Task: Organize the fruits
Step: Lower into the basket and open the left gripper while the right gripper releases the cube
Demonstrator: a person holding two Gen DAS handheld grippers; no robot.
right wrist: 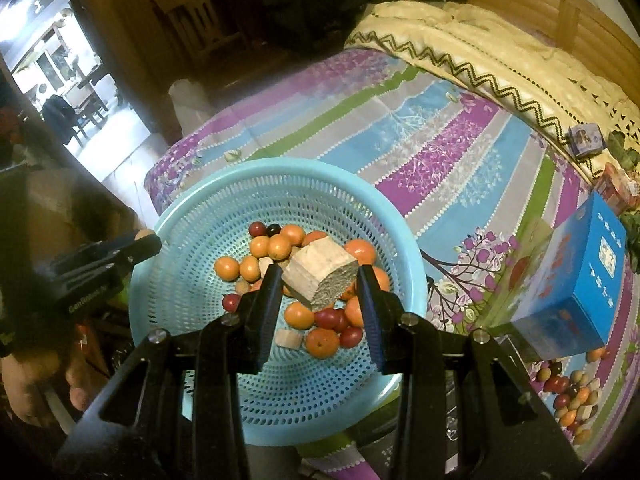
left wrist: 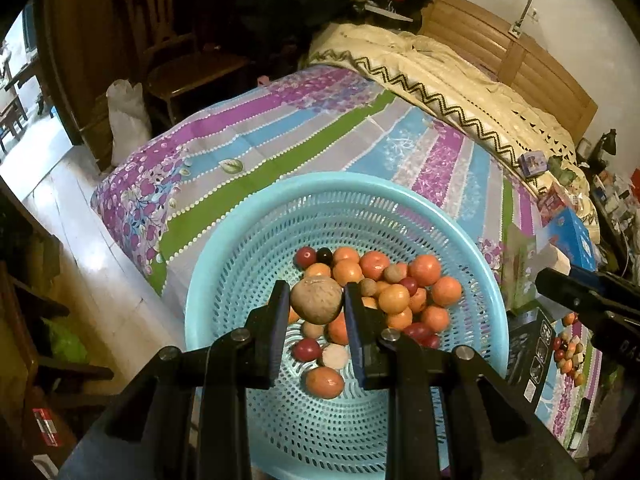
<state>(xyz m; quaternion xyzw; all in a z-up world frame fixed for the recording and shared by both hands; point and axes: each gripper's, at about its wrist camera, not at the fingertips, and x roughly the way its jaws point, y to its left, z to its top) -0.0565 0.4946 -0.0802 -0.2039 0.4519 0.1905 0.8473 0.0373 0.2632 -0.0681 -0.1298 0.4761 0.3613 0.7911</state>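
A light blue perforated basket (left wrist: 224, 280) (right wrist: 172, 280) rests on the striped bedsheet and holds several orange (left wrist: 394, 298) (right wrist: 298, 315), dark red and brown fruits. My left gripper (left wrist: 316, 300) is shut on a round brown fruit (left wrist: 317, 299), held above the pile in the basket. My right gripper (right wrist: 318, 284) is shut on a pale tan cut block (right wrist: 320, 276), also held over the basket. In the left wrist view the right gripper's finger (left wrist: 568, 292) shows at the right edge. The left gripper's finger (right wrist: 136, 250) shows at the left of the right wrist view.
A second heap of fruits (right wrist: 572, 400) (left wrist: 568, 348) lies on the sheet to the right. A blue box (right wrist: 572, 280) and small cartons stand beside it. A cream quilt (left wrist: 440, 72) covers the far bed. A chair (left wrist: 180, 60), a white sack and the floor are left.
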